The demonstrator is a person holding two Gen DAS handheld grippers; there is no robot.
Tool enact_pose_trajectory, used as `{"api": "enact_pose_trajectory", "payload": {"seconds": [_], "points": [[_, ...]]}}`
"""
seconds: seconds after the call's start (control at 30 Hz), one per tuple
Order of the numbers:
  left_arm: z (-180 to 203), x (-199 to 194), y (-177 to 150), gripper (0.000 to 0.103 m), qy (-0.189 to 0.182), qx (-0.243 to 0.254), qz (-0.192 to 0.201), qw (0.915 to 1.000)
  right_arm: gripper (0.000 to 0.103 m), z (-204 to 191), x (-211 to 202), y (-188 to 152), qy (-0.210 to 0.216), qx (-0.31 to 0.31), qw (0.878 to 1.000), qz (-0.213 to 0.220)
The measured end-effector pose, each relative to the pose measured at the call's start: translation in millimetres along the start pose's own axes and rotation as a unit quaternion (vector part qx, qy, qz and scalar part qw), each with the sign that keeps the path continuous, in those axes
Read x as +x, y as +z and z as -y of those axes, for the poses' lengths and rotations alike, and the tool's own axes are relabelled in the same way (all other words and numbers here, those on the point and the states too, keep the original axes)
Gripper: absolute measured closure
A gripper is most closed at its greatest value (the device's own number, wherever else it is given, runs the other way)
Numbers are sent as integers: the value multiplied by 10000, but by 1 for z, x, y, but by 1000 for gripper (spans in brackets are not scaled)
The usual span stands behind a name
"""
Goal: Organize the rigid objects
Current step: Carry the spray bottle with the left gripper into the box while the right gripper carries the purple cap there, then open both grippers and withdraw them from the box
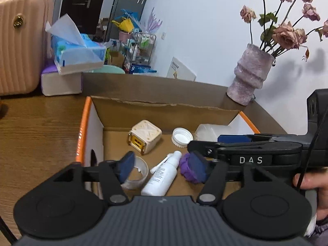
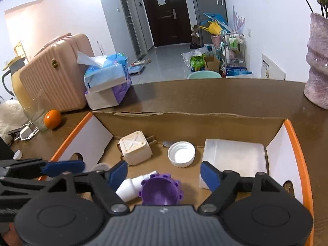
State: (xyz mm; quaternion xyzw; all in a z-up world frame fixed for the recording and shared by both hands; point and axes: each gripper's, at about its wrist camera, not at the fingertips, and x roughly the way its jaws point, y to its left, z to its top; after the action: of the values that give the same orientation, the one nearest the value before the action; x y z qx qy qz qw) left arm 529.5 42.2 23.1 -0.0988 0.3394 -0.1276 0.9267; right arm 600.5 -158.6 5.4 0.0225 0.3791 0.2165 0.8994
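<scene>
Altogether six things lie in the cardboard box (image 2: 295, 143), centre frame, on the bench (image 1: 37, 127): one cream plug cube (image 2: 135, 150), one white cap (image 2: 181, 153), one clear case (image 2: 233, 155), one spray bottle (image 1: 162, 178), one purple cup (image 2: 158, 191), one tape ring (image 1: 139, 174). Both the left hand-held gripper (image 1: 164, 169) and right hand-held gripper (image 2: 165, 174) hang spread, pinching nothing.

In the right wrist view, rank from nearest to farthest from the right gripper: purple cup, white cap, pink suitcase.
1. Purple cup, just below the right gripper, between its open fingers.
2. White cap, mid-box, beyond the fingertips.
3. Pink suitcase, outside the box, far left.
</scene>
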Motion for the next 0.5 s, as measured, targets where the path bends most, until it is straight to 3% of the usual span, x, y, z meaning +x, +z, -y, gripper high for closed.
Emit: {"api": "enact_pose_trajectory", "payload": {"seconds": [0.17,0.27,0.5], "points": [[3,-26,6,31,145,-31,96,9998,25,-2,-24,1,-95,-24,9999,54],[8,-54,6,27,162,27,184,9997,25,-8,-55,1,-180,-188,9995,184],[32,-126,-5,16,602,389,410,9966,16,-15,-138,-10,-317,-497,9974,411]]}}
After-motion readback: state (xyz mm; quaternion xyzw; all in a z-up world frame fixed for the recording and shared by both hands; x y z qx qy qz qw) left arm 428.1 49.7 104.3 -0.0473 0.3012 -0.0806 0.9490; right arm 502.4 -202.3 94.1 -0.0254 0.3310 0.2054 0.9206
